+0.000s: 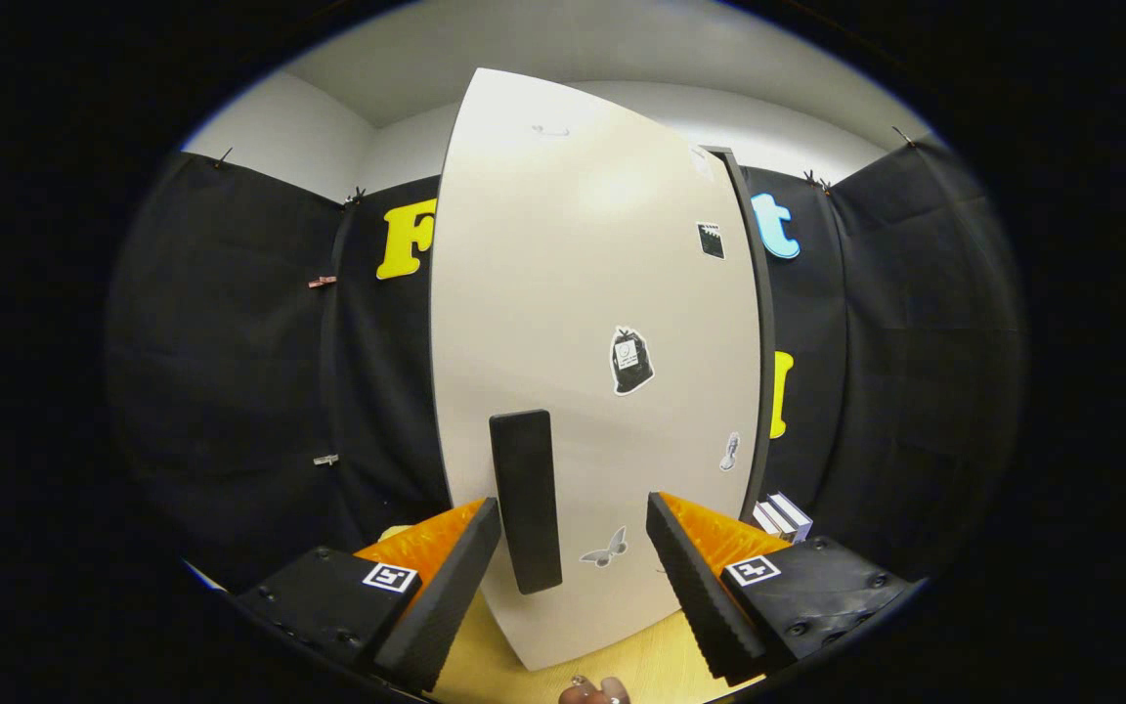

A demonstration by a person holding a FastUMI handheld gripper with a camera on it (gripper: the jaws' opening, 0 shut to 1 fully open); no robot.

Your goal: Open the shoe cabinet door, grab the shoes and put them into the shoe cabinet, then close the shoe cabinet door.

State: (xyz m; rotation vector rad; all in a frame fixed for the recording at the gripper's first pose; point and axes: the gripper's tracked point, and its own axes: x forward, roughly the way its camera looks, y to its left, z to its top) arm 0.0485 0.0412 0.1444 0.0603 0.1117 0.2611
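Booth's draped in black cloth [231, 372] on all sides, pinned up w/ clips along the top. Above that, plain white wall [299, 137] and ceiling [563, 39], evenly lit. Light wood floor [661, 670] down below, small white boxes [784, 516] by the cloth.

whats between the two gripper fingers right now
In the gripper view, the black door handle on the white cabinet door stands between the open gripper's fingers, nearer the left, untouched.

Gripper view: fisheye rides on gripper [573, 562], faces forward along both fingers toward cabinet door [592, 342]. Door near, handle [526, 501] just ahead, nearer left finger. Booth wall far.
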